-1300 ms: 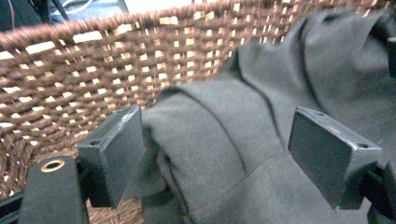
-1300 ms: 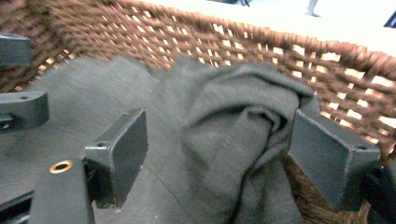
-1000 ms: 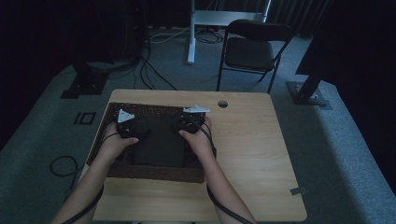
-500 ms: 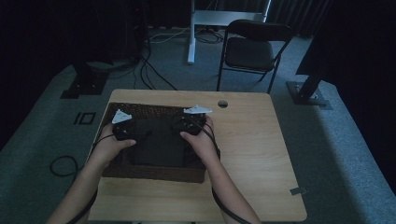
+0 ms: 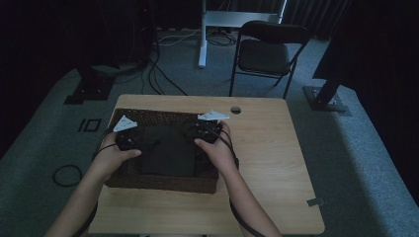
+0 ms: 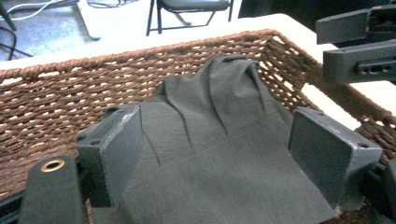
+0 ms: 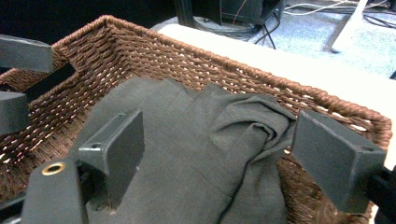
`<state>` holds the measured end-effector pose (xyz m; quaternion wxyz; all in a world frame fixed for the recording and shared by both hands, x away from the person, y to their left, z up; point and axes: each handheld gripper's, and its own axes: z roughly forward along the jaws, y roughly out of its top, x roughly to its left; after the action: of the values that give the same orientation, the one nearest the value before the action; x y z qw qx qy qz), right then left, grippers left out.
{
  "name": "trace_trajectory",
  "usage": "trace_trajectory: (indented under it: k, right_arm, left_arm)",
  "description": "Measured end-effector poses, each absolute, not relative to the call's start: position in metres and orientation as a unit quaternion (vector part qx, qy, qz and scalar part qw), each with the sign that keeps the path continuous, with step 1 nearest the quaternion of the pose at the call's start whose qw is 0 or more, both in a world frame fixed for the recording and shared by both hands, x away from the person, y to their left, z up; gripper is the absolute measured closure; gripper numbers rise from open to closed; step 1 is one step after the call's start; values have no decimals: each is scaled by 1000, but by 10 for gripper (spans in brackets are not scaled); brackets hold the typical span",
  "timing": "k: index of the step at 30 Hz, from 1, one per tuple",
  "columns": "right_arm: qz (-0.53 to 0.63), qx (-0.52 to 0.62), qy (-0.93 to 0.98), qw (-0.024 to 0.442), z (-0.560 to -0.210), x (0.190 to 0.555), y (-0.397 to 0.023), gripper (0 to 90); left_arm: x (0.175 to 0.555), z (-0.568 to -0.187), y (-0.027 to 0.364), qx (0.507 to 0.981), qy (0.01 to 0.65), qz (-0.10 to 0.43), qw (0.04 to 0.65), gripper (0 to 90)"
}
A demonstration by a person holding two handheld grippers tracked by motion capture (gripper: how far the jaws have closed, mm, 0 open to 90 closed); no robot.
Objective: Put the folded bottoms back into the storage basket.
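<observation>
A brown wicker basket (image 5: 163, 114) sits on the left half of a wooden table (image 5: 267, 163). A dark grey cloth (image 5: 165, 150) lies folded and rumpled inside it. My left gripper (image 5: 126, 136) hovers over the basket's left side, my right gripper (image 5: 207, 129) over its right side. In the left gripper view the jaws stand wide apart, left gripper (image 6: 219, 158) open above the cloth (image 6: 219, 121). In the right gripper view the right gripper (image 7: 224, 154) is open too, with the cloth (image 7: 196, 140) bunched beneath it against the basket wall (image 7: 196, 70).
A small round hole (image 5: 235, 109) marks the table's far edge. A black folding chair (image 5: 267, 54) and a desk leg (image 5: 202, 34) stand beyond the table, with cables on the carpet. The table's right half is bare wood.
Both grippers have lifted a little and drifted slightly apart over the basket. The cloth stays in the basket.
</observation>
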<state>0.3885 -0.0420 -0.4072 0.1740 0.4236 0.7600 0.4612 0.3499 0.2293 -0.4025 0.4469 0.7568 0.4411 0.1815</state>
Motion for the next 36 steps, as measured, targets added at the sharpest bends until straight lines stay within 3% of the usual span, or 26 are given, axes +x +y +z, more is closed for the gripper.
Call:
trace_trajectory:
  k: [36]
  right_arm:
    - [467,462,723,213,-417,362,-143,154]
  left_arm:
    - [287,-409,246,737,427,177,492,190]
